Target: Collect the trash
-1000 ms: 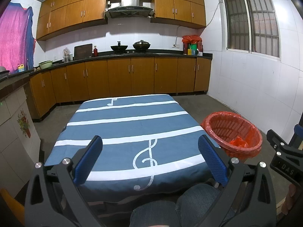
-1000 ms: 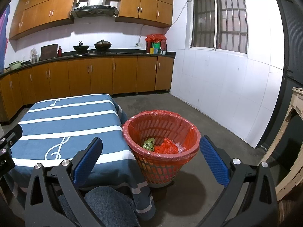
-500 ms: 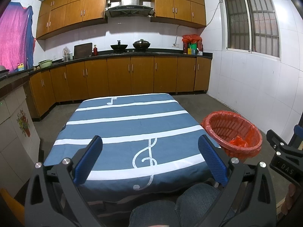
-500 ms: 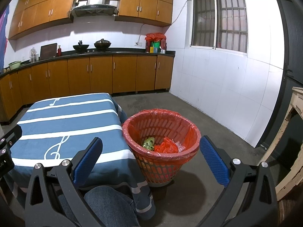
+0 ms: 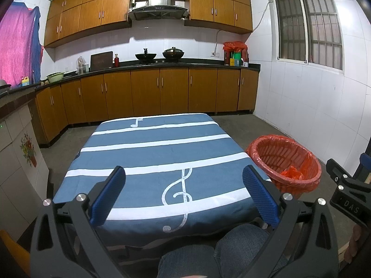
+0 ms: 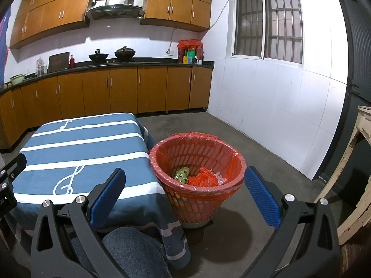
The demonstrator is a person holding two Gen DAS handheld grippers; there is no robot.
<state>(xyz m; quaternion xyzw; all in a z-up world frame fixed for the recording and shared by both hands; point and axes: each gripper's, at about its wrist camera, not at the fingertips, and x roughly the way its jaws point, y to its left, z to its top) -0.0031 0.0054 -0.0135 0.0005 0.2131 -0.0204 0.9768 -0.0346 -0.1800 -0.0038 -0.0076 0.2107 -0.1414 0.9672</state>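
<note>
Beside the tabletop (image 5: pixel 162 153), just off its right edge, sits the trash bin (image 6: pixel 197 180) w/ a red liner. Inside it: a green wrapper (image 6: pixel 181 175), a crumpled red bag (image 6: pixel 204 178) & a bit of clear plastic, so the trash looks already collected. The striped cloth on the tabletop is bare; no loose trash visible there or on the floor near the bin. The bin stands low & touching the cloth's overhang, prob. so stuff can be dropped straight off the edge. Left gripper (image 5: pixel 183 194) hangs over the near edge of the tabletop, jaws spread wide, holding nothing. Right gripper (image 6: pixel 185 197) is aimed at the bin, also spread wide & empty. Both sit above the person's knees (image 5: pixel 208 250). Judging by this, the task looks about done.
</note>
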